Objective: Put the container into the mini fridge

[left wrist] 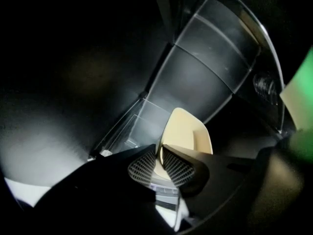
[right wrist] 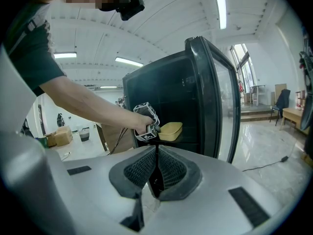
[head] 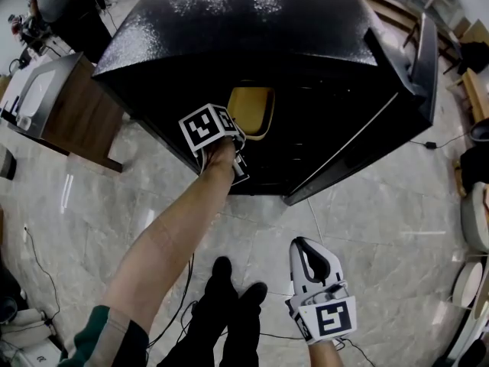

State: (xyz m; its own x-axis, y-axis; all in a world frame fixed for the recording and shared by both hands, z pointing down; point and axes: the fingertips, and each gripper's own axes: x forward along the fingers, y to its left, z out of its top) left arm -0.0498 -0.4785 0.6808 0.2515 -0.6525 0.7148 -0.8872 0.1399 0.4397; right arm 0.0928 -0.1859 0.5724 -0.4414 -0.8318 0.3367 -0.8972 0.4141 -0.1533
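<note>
No legible text, brand, number or label is found in any view. The only sign-like marks noted are black-and-white square marker patterns, seen on the left cube (head: 208,127) of the left gripper (head: 241,136) and on the right cube (head: 330,318) of the right gripper (head: 306,245). These consist of blocks only, and no letters or digits are read from them.

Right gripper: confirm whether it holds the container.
No, the right gripper is shut on nothing; the left gripper pinches the yellow container at the mini fridge.
</note>
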